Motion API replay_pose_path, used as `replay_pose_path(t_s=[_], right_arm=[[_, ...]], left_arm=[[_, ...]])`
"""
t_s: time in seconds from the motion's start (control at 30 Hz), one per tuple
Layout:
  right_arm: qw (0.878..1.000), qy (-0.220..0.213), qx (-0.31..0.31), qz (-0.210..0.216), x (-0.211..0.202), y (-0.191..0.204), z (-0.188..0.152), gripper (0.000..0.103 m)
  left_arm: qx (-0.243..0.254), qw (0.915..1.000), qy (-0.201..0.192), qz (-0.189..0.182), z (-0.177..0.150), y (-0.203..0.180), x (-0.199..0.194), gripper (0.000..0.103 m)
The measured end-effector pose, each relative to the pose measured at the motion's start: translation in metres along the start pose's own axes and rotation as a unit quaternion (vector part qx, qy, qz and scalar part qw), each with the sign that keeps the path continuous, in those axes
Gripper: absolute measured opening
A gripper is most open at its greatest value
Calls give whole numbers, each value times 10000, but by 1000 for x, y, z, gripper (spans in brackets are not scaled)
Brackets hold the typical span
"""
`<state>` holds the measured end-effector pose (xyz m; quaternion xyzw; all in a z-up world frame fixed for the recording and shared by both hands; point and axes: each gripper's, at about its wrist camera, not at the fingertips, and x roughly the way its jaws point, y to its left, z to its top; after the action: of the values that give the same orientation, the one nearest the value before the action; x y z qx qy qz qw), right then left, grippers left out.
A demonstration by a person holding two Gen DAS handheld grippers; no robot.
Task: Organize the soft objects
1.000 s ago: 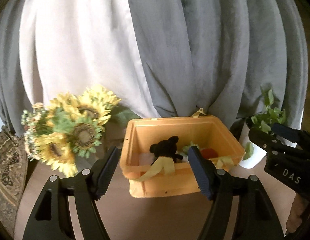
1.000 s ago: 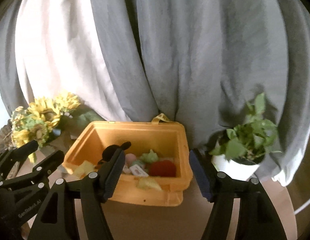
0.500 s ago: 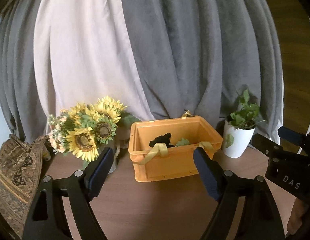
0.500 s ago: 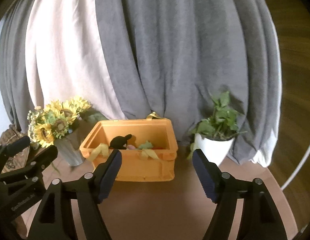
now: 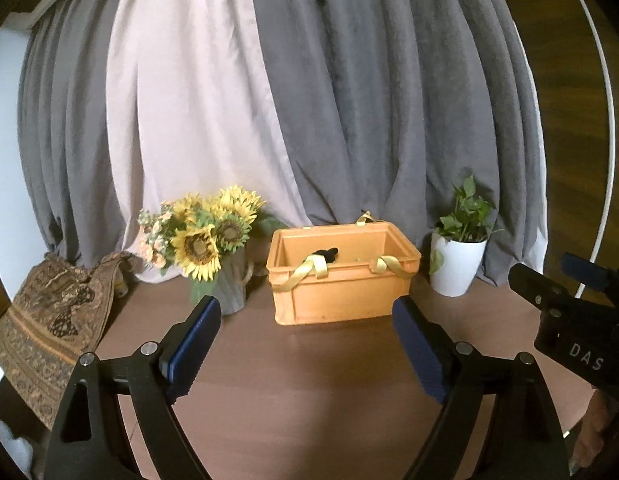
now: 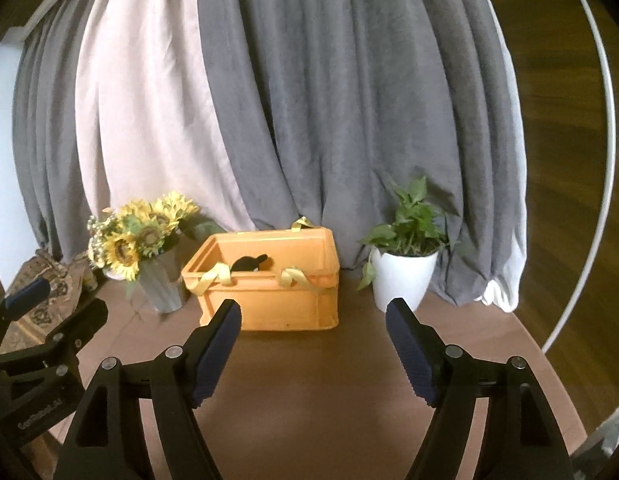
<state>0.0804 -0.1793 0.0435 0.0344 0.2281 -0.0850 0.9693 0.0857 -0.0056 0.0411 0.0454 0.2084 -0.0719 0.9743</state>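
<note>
While both pairs of tongs hang over the brown worktop, the orange crate sits well ahead of them, towards the back near the grey and pale curtains. The left tongs stand wide apart with nothing between the blue pads; their jaws have just been opening. The right tongs are also spread, empty, and have likewise just been opening. Inside the crate a black plush toy pokes above the near rim, and a scrap of something green shows beside it, too small to make out. Yellow ribbon handles drape over the crate's front edge. To the crate's left stands a grey vase of sunflowers, just beside it; to its right a white pot with a green plant, a little apart. A patterned brown cloth lies over the worktop's far left edge. In the left view the right tongs' black body enters at the right edge.
</note>
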Motion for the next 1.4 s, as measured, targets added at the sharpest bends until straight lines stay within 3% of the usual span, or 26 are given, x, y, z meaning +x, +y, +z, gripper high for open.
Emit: replay_pose_path(t_s=[0.33, 0.67, 1.4], right_arm=[[9999, -141, -36, -74, -56, -14, -22, 84], [9999, -131, 62, -78, -84, -27, -35, 85], [9995, -209, 130, -183, -112, -37, -44, 85]], left_arm=[[-3, 10000, -86, 14, -17, -17, -49, 92], [34, 9998, -209, 49, -26, -25, -79, 97], [37, 9994, -331, -11, -29, -33, -102, 103]])
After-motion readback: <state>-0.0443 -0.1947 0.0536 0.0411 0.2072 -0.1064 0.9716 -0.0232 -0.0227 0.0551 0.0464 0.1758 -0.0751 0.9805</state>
